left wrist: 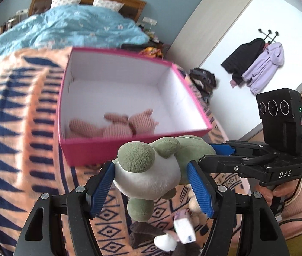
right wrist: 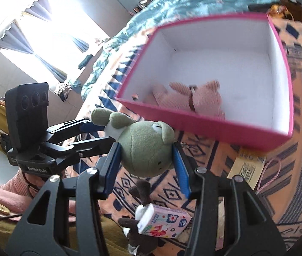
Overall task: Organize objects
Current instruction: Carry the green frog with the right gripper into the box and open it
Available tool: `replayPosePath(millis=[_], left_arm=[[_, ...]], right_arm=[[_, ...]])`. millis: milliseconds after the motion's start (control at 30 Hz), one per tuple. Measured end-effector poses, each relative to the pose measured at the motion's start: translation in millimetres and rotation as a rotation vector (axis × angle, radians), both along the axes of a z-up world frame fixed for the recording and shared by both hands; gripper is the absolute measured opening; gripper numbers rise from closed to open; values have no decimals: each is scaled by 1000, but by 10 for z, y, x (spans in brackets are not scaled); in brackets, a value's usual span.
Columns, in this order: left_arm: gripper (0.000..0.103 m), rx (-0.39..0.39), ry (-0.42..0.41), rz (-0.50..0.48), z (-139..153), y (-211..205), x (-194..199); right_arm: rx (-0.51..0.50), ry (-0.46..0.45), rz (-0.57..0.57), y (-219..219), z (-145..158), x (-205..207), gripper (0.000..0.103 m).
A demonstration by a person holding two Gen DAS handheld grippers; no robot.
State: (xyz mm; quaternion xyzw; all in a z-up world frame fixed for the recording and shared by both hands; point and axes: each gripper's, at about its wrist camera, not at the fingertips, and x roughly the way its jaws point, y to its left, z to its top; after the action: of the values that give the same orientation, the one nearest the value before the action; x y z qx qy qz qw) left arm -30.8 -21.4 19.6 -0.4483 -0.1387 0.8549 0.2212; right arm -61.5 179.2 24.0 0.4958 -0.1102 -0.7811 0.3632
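Bedroom daylight is pouring over the bed [left wrist: 91,23], and its blue quilt is lying bunched toward the headboard, which is leaving the orange patterned blanket [left wrist: 12,128] free as my working surface. Sitting on that blanket is the pink box [left wrist: 82,149], open-topped and white inside, and I'm reading it as the collection bin, since a pink knitted toy [left wrist: 119,125] is already lying flat in its near corner. Now the main event: I'm holding the green plush frog [left wrist: 148,170] up in the air just short of the box's near wall, with both tools sharing it. The left gripper [left wrist: 151,181] is clamping the pale belly between its blue pads, while the right gripper [right wrist: 148,151] is squeezing the head from either side, so neither end of the soft, floppy body is sagging. Two grips are making sense here, I reckon, for a limp toy that would otherwise fold. Below the frog, on the blanket, a dark brown plush [right wrist: 138,230] is waiting beside a small flowery packet [right wrist: 163,224], both outside the box. A tan tag [right wrist: 247,168] is lying by the box's near corner.
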Motion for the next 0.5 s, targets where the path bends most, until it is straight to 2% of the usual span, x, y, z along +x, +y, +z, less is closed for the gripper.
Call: replayPosePath(millis=[167, 333, 500], left_arm=[[71, 0, 76, 12, 327, -94, -61], [71, -26, 129, 28, 516, -141, -232], [71, -44, 160, 54, 581, -182, -453]], right_arm=[[-35, 74, 2, -2, 319, -121, 51], [-56, 140, 2, 4, 609, -287, 51], [-67, 164, -10, -89, 661, -553, 51]])
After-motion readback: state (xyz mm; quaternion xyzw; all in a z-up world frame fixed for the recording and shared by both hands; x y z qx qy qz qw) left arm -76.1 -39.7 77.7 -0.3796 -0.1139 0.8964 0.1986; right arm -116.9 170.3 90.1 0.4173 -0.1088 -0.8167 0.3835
